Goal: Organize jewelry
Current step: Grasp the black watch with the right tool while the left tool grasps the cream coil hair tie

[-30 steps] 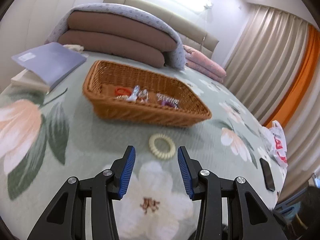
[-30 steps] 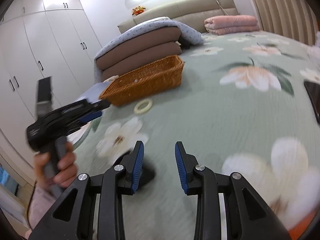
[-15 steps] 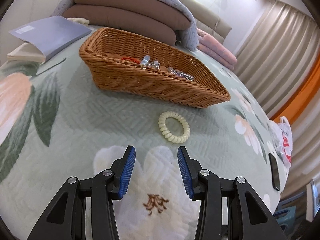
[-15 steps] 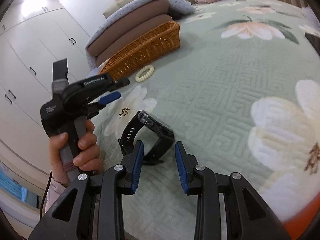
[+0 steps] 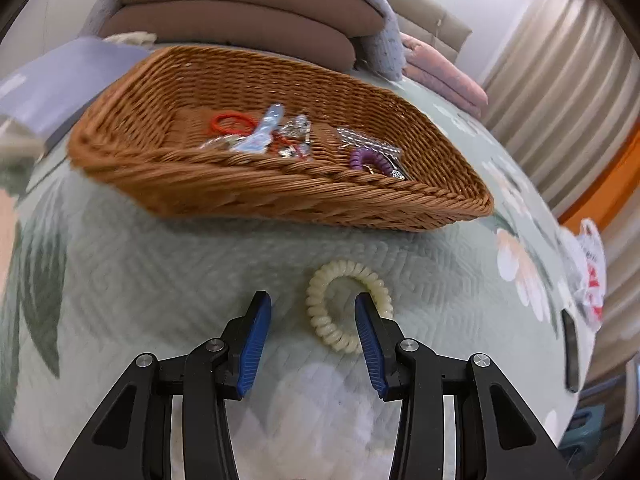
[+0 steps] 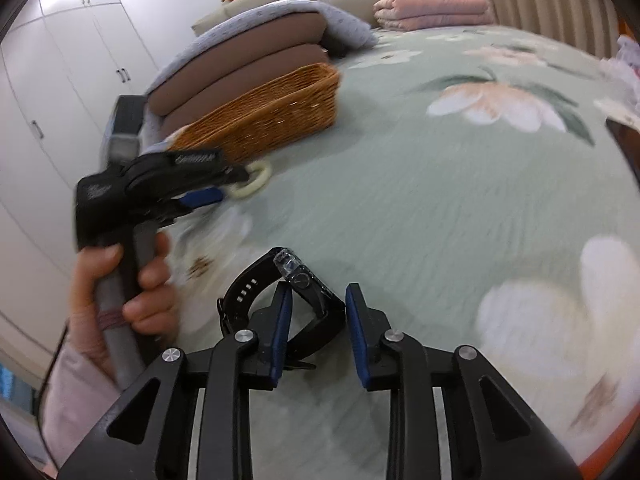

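A cream spiral hair tie [image 5: 344,304] lies on the green bedspread just in front of the wicker basket [image 5: 280,192]. My left gripper [image 5: 313,320] is open, with part of the tie between its fingers. The basket holds a red band [image 5: 228,122], silver pieces and a purple spiral tie [image 5: 368,160]. In the right wrist view a black watch [image 6: 296,280] lies on the bedspread, and my right gripper [image 6: 318,312] is open around its strap. That view also shows the left gripper [image 6: 208,196] at the cream tie [image 6: 256,180] beside the basket [image 6: 264,116].
Brown cushions [image 5: 240,20] and a folded blanket stand behind the basket. A blue book [image 5: 60,80] lies at its left. A dark phone [image 5: 570,344] and a plastic bag [image 5: 588,268] lie at the bed's right edge. White wardrobes [image 6: 60,80] stand left of the bed.
My left gripper has moved forward until its fingers straddle the cream tie. My right gripper has moved down and forward so its fingers flank the black watch.
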A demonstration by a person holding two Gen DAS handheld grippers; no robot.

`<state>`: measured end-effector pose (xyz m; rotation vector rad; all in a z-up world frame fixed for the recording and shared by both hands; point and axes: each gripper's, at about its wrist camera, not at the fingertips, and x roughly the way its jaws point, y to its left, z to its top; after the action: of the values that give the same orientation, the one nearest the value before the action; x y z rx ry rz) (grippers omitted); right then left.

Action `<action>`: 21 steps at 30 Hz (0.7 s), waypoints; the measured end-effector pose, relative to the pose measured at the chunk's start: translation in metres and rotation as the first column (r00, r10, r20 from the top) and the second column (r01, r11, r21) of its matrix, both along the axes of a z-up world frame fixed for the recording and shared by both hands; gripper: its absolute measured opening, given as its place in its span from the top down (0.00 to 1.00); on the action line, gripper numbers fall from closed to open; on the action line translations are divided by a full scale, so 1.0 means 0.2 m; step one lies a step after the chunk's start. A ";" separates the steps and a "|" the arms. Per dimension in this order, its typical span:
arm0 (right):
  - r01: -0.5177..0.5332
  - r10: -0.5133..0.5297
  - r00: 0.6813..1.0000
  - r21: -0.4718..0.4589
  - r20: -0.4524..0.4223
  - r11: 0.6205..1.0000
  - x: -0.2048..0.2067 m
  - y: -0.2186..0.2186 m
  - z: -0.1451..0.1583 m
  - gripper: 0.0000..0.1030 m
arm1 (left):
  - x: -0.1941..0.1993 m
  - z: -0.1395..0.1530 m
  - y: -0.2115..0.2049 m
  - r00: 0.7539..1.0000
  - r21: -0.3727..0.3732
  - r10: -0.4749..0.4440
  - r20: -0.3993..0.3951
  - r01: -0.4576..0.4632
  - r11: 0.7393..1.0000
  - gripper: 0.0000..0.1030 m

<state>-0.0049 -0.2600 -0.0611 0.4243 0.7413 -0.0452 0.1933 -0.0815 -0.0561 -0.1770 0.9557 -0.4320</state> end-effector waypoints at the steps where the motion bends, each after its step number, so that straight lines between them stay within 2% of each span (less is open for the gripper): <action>1: -0.007 0.007 1.000 0.011 0.003 1.000 0.02 -0.03 0.00 0.70 | 0.01 0.00 -0.02 1.000 0.026 -0.007 0.008 0.006 1.000 0.57; 3: -0.043 0.043 0.999 0.041 0.010 0.998 0.05 -0.08 0.00 0.70 | 0.01 0.00 -0.06 1.000 0.066 -0.019 0.024 0.017 0.998 0.57; 6: -0.073 0.073 0.997 0.031 0.017 0.997 0.09 -0.10 0.02 0.70 | 0.01 0.00 -0.12 0.998 0.145 -0.029 0.054 0.021 0.989 0.64; 8: -0.094 0.094 0.996 0.051 0.012 0.994 0.13 -0.11 0.00 0.70 | 0.00 0.00 -0.14 0.997 0.168 -0.040 0.067 0.028 0.985 0.67; 11: -0.108 0.107 0.994 0.087 0.009 0.990 0.13 -0.11 -0.02 0.68 | -0.01 0.00 -0.14 0.996 0.169 -0.051 0.071 0.038 0.985 0.70; 15: -0.114 0.114 0.993 0.027 -0.003 0.993 0.10 -0.06 -0.03 0.68 | -0.02 0.01 -0.13 0.996 0.156 -0.056 0.073 0.044 0.987 0.71; 21: -0.106 0.106 0.994 -0.006 -0.017 0.994 0.06 -0.03 -0.02 0.67 | -0.04 0.00 -0.12 0.995 0.148 -0.060 0.079 0.048 0.988 0.71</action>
<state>0.0062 -0.2666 -0.0657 0.3775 0.7785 0.0486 0.1856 -0.1048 -0.0553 -0.0007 0.9081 -0.4142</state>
